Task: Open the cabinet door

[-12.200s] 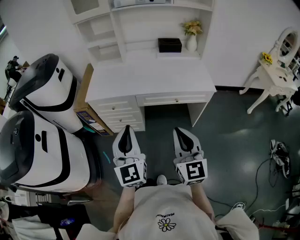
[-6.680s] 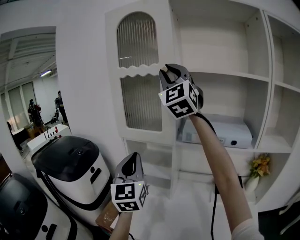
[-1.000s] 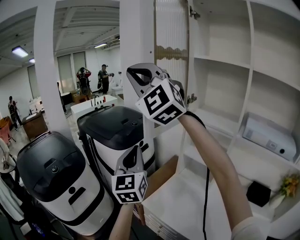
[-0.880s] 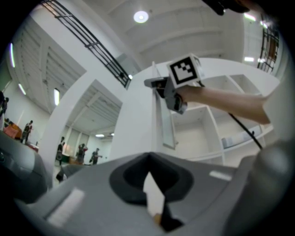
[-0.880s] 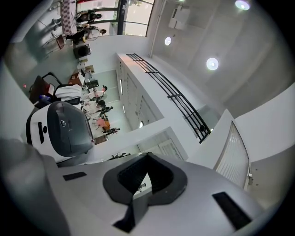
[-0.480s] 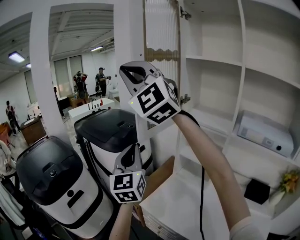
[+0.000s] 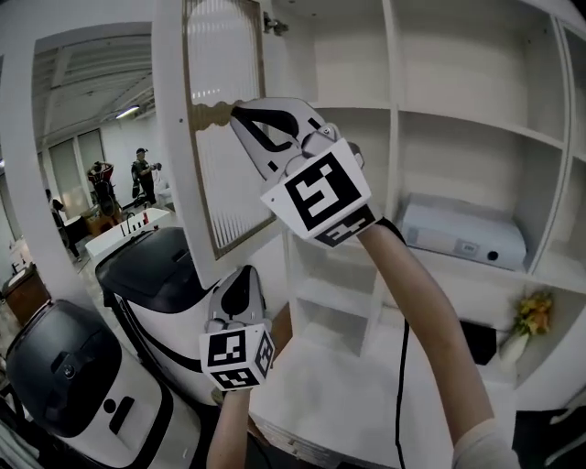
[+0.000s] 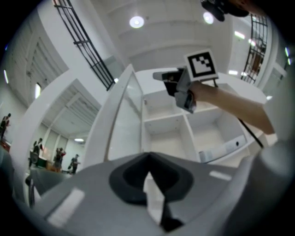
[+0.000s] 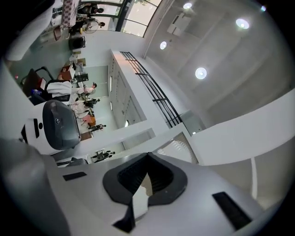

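Note:
The white cabinet door with ribbed glass and a scalloped middle rail stands swung wide open to the left, its hinge at the top right. My right gripper is raised in front of that middle rail with its jaws shut and nothing between them; whether it touches the door cannot be told. From the left gripper view the right gripper sits just right of the door edge. My left gripper hangs lower, below the door, shut and empty. The open cabinet shelves lie behind.
Two white-and-black appliances stand at the lower left. A white box device sits on a shelf, with a flower vase and a black box over the white desk top. People stand far off.
The door has swung from nearly edge-on to wide open toward the left. My right gripper has moved along with it and a little up; the left gripper has also risen.

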The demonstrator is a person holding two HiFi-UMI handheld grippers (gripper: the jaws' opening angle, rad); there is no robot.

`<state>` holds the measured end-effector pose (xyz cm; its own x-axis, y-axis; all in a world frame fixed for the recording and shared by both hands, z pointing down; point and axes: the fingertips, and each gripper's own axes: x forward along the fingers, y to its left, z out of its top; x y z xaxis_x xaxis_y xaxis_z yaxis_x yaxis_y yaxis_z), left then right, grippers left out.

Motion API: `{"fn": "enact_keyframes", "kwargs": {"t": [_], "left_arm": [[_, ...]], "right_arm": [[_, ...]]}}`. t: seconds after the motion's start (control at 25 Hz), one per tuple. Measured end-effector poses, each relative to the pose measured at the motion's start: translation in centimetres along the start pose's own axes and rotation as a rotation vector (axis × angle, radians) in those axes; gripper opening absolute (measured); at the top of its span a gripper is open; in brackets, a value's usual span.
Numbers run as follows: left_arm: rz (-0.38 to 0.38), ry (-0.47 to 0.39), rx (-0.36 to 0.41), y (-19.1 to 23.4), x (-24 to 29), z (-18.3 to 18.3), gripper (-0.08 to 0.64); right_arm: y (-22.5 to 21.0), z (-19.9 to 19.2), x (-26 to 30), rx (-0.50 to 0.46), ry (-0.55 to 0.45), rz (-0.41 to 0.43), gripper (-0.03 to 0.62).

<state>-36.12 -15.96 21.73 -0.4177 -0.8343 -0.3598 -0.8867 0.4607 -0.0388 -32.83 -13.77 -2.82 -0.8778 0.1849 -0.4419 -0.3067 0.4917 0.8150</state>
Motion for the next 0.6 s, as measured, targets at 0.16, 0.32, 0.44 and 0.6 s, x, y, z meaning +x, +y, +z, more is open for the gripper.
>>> {"fn": "enact_keyframes", "kwargs": {"t": [0.16, 0.32, 0.44, 0.6], "left_arm": [[-0.103, -0.042, -0.033, -5.0, 1.9, 1.2, 0.008], [-0.212, -0.072, -0.046, -10.2, 3.3, 2.2, 0.008], [-0.295, -0.098, -0.062, -14.2, 3.7, 2.8, 0.009], [-0.373, -0.16, -0.077, -18.4, 3.0, 3.2, 0.008]], "right_arm": [[-3.3, -1.0, -5.2, -0.037, 0.071, -0.051, 0.0], [-6.0, -2.2, -11.0, -0.053, 0.141, -0.123, 0.0], [-7.1, -2.8, -15.9, -0.071, 0.195, -0.173, 0.0], [-6.5, -5.3, -22.7, -0.093, 0.346, -0.228, 0.0]]}}
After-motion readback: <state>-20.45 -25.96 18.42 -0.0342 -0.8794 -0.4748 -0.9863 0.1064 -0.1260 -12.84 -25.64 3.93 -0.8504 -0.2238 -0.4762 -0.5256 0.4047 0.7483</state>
